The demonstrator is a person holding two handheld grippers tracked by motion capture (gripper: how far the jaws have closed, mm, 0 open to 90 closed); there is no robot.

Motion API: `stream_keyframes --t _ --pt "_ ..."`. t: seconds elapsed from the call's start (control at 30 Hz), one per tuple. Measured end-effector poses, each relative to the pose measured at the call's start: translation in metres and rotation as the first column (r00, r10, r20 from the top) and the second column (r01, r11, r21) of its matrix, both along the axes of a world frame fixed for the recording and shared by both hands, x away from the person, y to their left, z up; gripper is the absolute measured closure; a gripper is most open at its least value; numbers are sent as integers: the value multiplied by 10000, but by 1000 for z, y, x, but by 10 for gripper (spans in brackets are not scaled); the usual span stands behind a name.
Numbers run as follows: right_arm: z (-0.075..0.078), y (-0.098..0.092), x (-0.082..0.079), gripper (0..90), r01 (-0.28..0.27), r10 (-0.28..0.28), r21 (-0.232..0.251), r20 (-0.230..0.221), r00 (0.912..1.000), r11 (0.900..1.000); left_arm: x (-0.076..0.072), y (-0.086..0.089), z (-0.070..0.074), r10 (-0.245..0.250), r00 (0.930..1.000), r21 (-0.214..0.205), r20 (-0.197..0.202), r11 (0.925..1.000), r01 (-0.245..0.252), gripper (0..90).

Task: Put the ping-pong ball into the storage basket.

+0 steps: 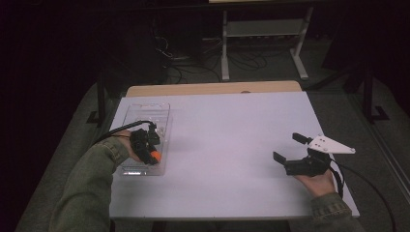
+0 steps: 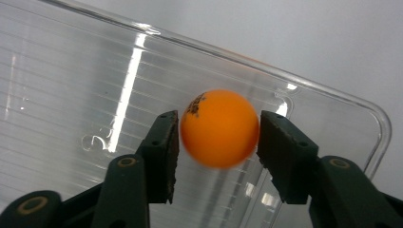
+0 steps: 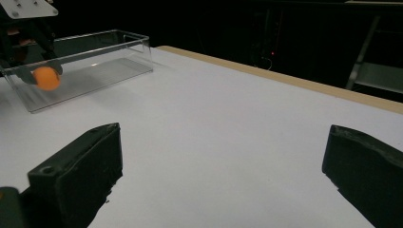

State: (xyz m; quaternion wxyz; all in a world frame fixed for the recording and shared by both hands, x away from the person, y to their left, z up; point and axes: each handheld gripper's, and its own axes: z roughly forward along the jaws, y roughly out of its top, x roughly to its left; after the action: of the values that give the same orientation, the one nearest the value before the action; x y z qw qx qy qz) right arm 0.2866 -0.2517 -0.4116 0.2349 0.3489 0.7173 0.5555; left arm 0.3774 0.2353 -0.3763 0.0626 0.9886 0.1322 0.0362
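Left gripper [image 2: 216, 135] over the clear plastic tray [image 1: 145, 116] near the left edge of the desk [image 1: 227, 130], close to its near end. Orange ball [image 2: 219, 128] between the jaws above the tray floor; slight gaps at both pads, ball blurred, so no firm pinch. Right gripper [image 1: 290, 150] resting near the right edge, jaws spread wide, nothing between them.

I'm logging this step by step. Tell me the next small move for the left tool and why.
Probably open the left tool a little wider and lift it away. The orange ball sits between its pads over the floor of the clear tray, with a slight gap showing at each side, so it looks like a release. The right tool waits open over the table.
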Motion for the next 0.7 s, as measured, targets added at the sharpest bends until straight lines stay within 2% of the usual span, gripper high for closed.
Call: stream_keyframes --t 0.17,0.3,0.4,0.57,0.7 --pt "0 0 0 0 -14 14 18 31 10000 10000 -1 2 3 44 10000 -65 42 10000 -44 433" --pt "0 0 0 0 -24 24 6 20 10000 10000 -3 5 8 178 9996 -260 230 9995 -172 397" --pt "0 0 0 0 -25 25 -11 15 10000 10000 -4 6 11 120 9995 -284 297 9995 -112 389" --pt "0 0 -1 0 -12 12 -2 -4 10000 10000 -7 7 20 122 9985 -570 528 9983 -92 352" --pt "0 1 -1 0 -25 25 -3 -4 10000 10000 -8 9 25 200 9987 -682 460 9975 -168 315"
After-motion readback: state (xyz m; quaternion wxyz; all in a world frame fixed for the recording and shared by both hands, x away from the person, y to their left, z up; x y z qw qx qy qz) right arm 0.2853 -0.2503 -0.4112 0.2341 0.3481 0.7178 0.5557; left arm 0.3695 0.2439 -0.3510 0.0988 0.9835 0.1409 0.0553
